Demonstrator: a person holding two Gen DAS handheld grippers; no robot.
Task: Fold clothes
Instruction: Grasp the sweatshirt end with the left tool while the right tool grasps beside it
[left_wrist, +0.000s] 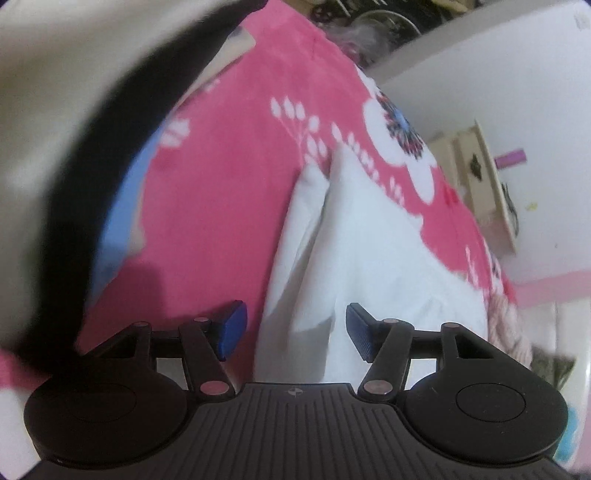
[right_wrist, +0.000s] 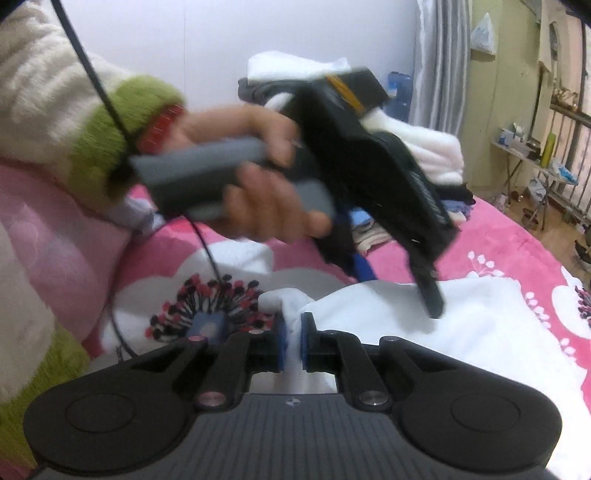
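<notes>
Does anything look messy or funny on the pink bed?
The white cloth garment lies rumpled on the pink flowered bedspread, one bunched corner pinched in the right hand-held gripper. The left hand-held gripper is open above it.

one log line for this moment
right tool: shut on white garment | left tool: open above it | bed: pink floral

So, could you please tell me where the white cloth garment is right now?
The white cloth garment lies on the pink floral bedspread, low and centre in both wrist views; the right gripper pinches its near edge, and the open left gripper hovers above it.
</notes>
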